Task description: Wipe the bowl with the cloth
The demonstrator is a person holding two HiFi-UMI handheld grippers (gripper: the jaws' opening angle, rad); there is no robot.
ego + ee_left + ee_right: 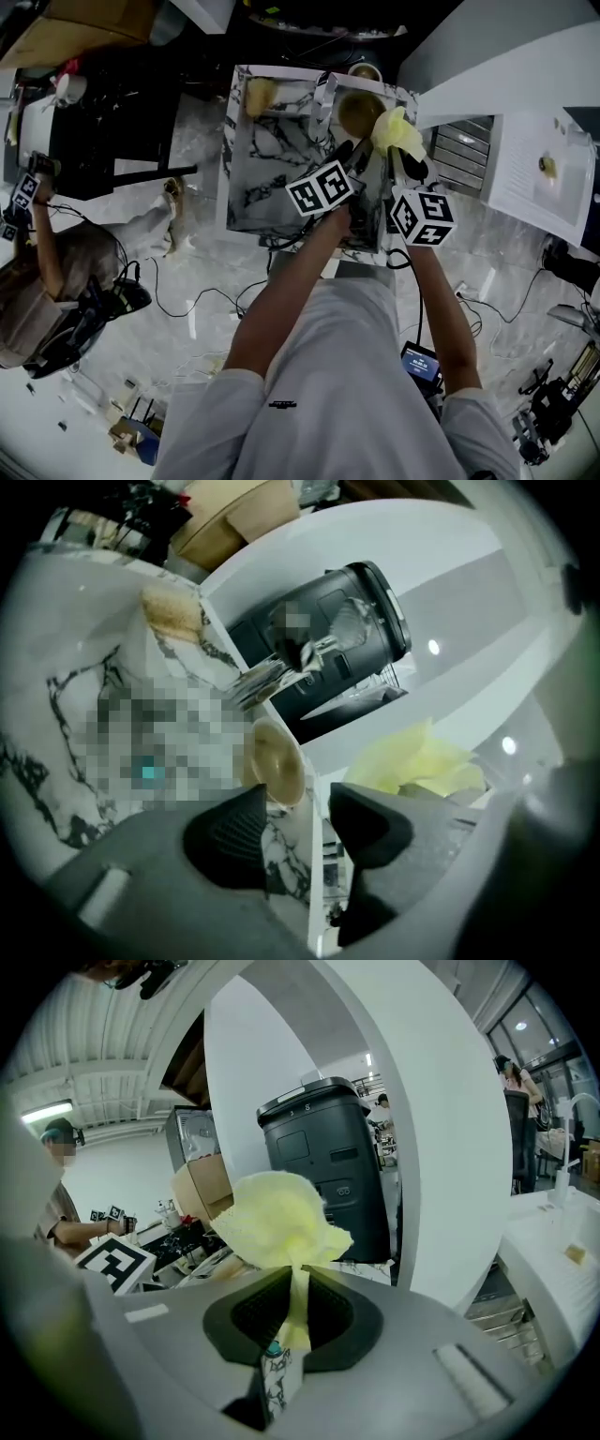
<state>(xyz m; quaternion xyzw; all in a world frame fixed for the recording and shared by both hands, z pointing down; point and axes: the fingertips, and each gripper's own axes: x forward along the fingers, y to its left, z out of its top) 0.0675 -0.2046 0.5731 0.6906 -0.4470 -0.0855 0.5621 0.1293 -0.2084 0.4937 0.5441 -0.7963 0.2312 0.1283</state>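
One marble-patterned worktop (246, 178) fills the upper centre of the head view. Its near edge is covered by the person's arms and the marker cubes.

Left tongs (298, 803): the jaws stand moderately apart with nothing between the pads. Only worktop shows in the gap.

Right tongs (298, 1279): the jaws are clamped narrow on a pinched fold of the yellow cloth (281, 1215). The cloth billows above the tips and blocks part of the view beyond.

Bowl (359, 112): brown, at the worktop's upper right corner in the head view, just left of the cloth. Contact between the two cannot be determined. In the left gripper view its lower edge is cut off by one jaw.

A tan object (260, 95) at the worktop's upper left corner is too blurred to identify.
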